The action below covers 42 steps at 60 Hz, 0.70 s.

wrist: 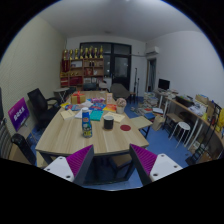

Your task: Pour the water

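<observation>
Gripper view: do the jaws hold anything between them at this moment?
No. The gripper is open with nothing between its jaws, and the table with its clutter lies well beyond them.

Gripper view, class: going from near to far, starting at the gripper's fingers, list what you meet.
Gripper, fingers open and holding nothing → blue can near the wooden table's front edge → coloured sheets farther along it → red shelf at the back wall.

Open air between the tongs [112, 160] and just ahead, down to the near edge of the surface [70, 135]. Blocked at 12 o'clock by a can [86, 127] and dark cup [108, 122], clutter behind. Hemmed at 9 o'clock by a black chair [40, 103]; at 2 o'clock by stools [182, 128] and desks.
</observation>
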### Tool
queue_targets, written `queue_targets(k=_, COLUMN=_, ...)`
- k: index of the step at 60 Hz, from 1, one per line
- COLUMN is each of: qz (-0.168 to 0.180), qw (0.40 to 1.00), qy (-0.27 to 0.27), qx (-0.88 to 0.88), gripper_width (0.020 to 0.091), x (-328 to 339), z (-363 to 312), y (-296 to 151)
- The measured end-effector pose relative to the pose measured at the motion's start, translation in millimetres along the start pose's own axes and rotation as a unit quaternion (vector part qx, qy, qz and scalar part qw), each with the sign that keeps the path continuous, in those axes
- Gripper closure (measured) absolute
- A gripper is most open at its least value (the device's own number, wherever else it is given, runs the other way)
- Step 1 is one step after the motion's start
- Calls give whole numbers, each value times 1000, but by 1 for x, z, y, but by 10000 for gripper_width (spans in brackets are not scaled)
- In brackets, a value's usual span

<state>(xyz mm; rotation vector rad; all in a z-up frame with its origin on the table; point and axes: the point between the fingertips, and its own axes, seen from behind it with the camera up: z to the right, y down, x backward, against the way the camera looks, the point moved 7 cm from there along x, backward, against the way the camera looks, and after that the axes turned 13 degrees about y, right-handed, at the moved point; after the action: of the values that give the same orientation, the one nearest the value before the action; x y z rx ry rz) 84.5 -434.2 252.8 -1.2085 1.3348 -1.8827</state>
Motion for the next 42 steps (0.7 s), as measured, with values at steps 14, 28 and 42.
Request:
queue_targets(k=14, qz=20, qw=1000, qy=2, qx=-6, gripper_width=289, x=-12, z=-51, y=-15)
queue_targets(k=28, qz=46, qw=999, qy=-25, qx=-15, gripper_width=288, x=-128, z=-137, y=-25)
queue_targets(k=42, qz=59, qw=998, qy=-33, qx=-8, gripper_width=289, x=-264, z=-220, y=-26)
